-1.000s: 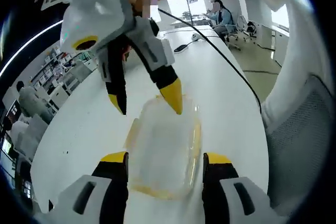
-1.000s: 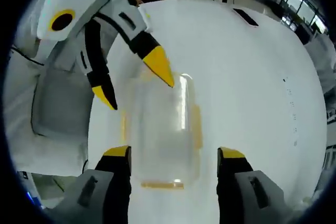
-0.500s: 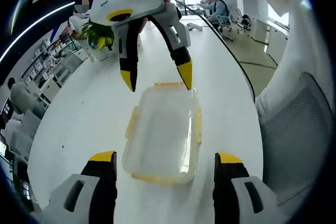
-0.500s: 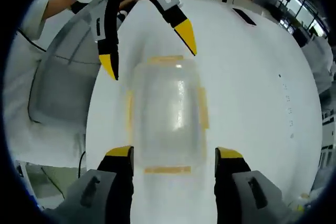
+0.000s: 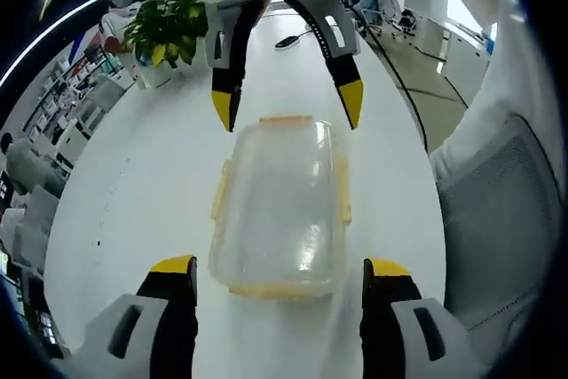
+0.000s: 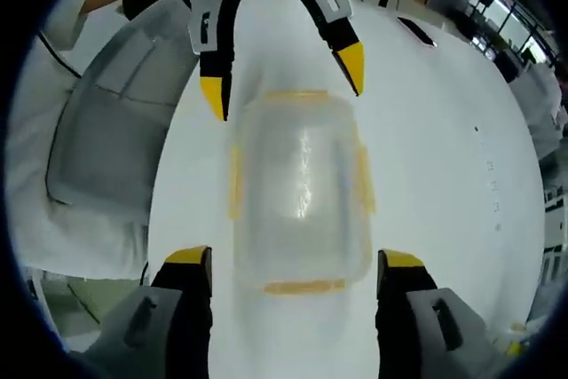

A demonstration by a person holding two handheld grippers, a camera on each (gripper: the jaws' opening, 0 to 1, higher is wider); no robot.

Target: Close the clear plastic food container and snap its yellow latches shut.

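The clear plastic food container [image 5: 279,206] lies flat on the white counter [image 5: 133,210], its lid on top and yellow latches along its edges. In the left gripper view it sits just ahead of the left gripper [image 5: 279,274], centred on the gap between the two yellow-tipped fingers [image 5: 174,265], which are spread wider than the container and grasp nothing. One short end with its latch [image 5: 273,290] is nearest these fingertips, and they do not touch it. Side latches [image 5: 221,189] run along both long edges.

At the container's far short end the right gripper [image 5: 287,106] comes in from above, its fingers [image 5: 351,102] released and spread, one tip to each side of the far end latch [image 5: 285,119], close to the container's corners. Whether they touch the plastic cannot be told.

In the right gripper view the layout is mirrored: the container [image 6: 300,194] lies ahead of the right gripper [image 6: 298,262], between its parted fingers [image 6: 399,260], with the left gripper [image 6: 282,75] straddling the far end.

Beyond the far fingers in the left gripper view stand a potted green plant [image 5: 167,28] and a dark flat object [image 5: 289,41] on the counter. A person's white sleeve [image 5: 497,175] fills the side past the right-hand finger. No writing or brand can be read anywhere.
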